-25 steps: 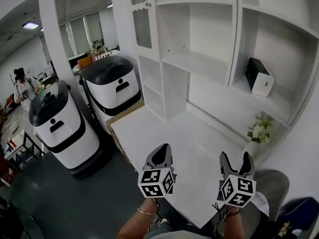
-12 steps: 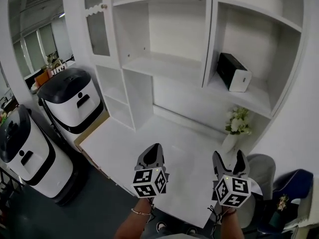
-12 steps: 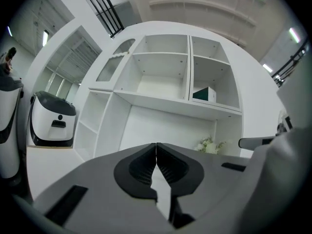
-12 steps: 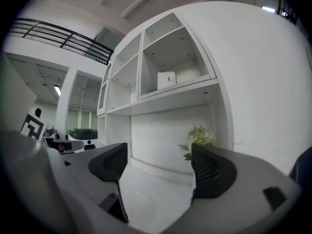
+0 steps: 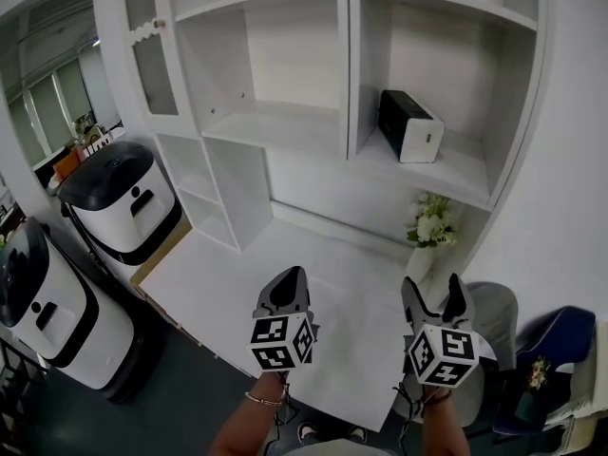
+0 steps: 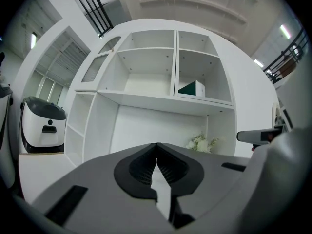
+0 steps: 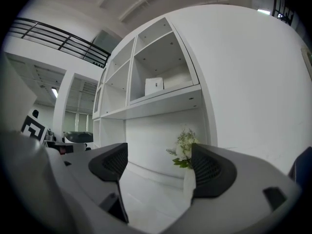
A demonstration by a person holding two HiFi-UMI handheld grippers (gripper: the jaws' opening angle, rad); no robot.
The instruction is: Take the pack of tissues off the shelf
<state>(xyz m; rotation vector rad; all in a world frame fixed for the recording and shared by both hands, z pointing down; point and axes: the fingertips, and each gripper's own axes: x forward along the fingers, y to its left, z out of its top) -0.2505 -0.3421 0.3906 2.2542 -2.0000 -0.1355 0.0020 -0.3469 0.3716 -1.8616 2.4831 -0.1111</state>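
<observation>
The pack of tissues point(image 5: 409, 126), a black and white box, lies on the right-hand shelf point(image 5: 456, 180) of the white wall unit. It shows as a small box in the left gripper view point(image 6: 193, 88) and in the right gripper view point(image 7: 154, 86). Both grippers hover low over the white table point(image 5: 218, 274), far short of the shelf. My left gripper point(image 5: 288, 288) is shut with nothing in it, its jaws meeting. My right gripper point(image 5: 433, 299) stands open and empty.
A vase of white flowers point(image 5: 427, 231) stands on the table under the tissue shelf. Two white and black service robots point(image 5: 123, 202) point(image 5: 43, 307) are parked left of the table. A grey chair point(image 5: 489, 335) sits at the lower right.
The head view has swung right and up, so the shelf unit and tissue pack now sit nearer the centre. Both grippers hold much the same place and jaw state.
</observation>
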